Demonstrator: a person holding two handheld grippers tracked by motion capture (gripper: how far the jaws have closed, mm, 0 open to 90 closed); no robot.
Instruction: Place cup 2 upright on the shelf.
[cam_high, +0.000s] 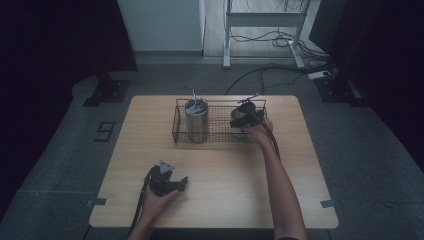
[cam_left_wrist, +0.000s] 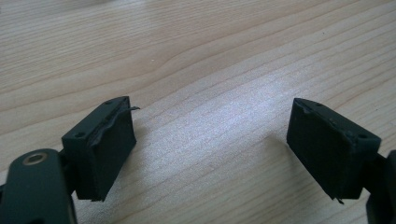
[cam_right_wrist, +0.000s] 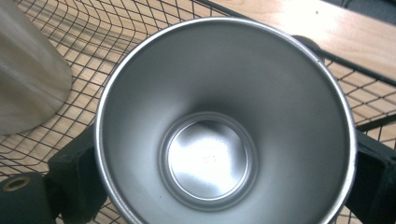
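The right gripper (cam_high: 244, 121) has a steel cup (cam_right_wrist: 219, 130) between its fingers, clamped outside its wall, inside the wire basket (cam_high: 220, 137) beside a tumbler (cam_high: 196, 120). Releasing seems left. The left gripper (cam_high: 167, 181) rests on the table (cam_high: 225, 175), fingers apart, empty.

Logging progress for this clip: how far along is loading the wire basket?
Done: a lidded tumbler stands in the wire basket. In hand: the right gripper has its fingers either side of an open steel cup, low in the basket. Left: letting go and withdrawing. The left gripper lies idle, open.
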